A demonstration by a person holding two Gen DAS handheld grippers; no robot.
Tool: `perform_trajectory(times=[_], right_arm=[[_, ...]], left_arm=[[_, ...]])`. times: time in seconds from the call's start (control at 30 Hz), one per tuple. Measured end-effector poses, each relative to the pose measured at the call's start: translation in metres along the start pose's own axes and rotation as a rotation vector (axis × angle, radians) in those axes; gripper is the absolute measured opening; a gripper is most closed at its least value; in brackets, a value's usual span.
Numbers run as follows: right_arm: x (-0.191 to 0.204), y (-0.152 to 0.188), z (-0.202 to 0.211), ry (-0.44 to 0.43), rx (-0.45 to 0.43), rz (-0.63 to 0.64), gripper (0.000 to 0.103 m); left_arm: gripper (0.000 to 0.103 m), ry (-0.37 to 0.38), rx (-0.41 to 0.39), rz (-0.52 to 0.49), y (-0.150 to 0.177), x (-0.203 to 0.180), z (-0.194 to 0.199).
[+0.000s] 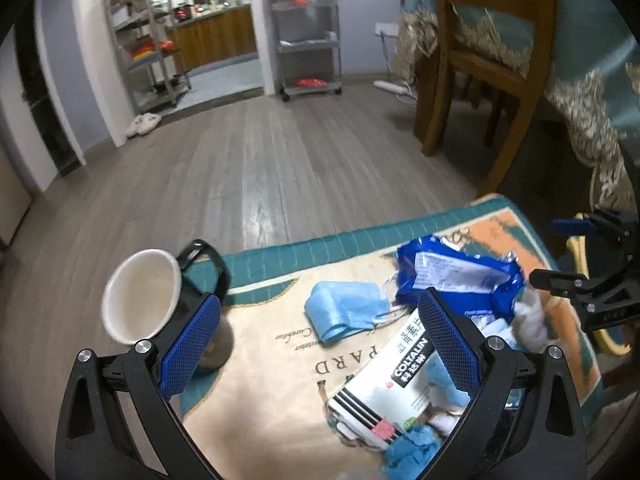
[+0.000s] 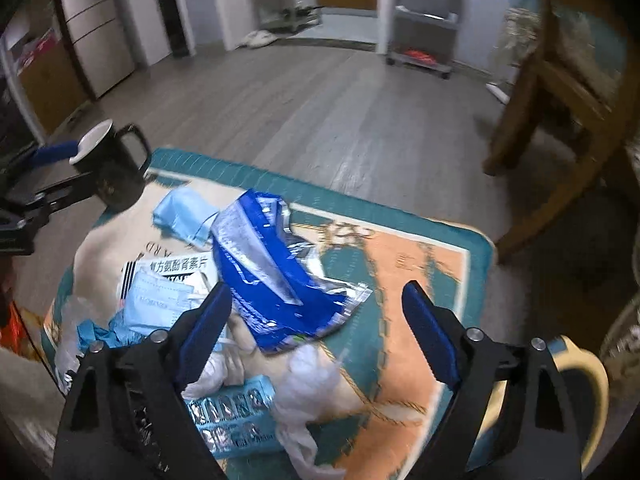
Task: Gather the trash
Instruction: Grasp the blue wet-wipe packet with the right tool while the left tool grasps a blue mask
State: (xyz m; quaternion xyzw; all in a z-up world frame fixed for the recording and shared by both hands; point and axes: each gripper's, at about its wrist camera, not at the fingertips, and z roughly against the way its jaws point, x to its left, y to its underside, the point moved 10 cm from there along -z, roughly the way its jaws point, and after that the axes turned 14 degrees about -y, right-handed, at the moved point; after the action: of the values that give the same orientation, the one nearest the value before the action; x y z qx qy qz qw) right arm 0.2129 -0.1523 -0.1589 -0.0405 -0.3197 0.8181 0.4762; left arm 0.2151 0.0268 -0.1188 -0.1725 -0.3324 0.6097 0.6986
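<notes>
Trash lies heaped on a teal and orange floor mat: a torn blue foil wrapper, a blue face mask, a white medicine box, a light-blue blister pack and crumpled white tissue. My left gripper hangs open over the box and mask. A black mug with a white inside stands just outside its left finger. My right gripper is open above the wrapper and tissue, touching nothing.
A wooden chair and a table with a teal fringed cloth stand to the right of the mat. Grey wheeled shelves and slippers sit across the wood floor. A yellow curved rim shows beside my right gripper.
</notes>
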Motion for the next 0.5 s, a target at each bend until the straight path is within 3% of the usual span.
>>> perform_trajectory(times=[0.3, 0.5], right_arm=[[0.004, 0.0, -0.041, -0.017, 0.076, 0.065, 0.062], [0.004, 0.009, -0.058, -0.017, 0.137, 0.098, 0.026]], left_arm=[[0.098, 0.032, 0.074, 0.013, 0.009, -0.01, -0.031], [0.098, 0.034, 0.086, -0.005, 0.013, -0.013, -0.033]])
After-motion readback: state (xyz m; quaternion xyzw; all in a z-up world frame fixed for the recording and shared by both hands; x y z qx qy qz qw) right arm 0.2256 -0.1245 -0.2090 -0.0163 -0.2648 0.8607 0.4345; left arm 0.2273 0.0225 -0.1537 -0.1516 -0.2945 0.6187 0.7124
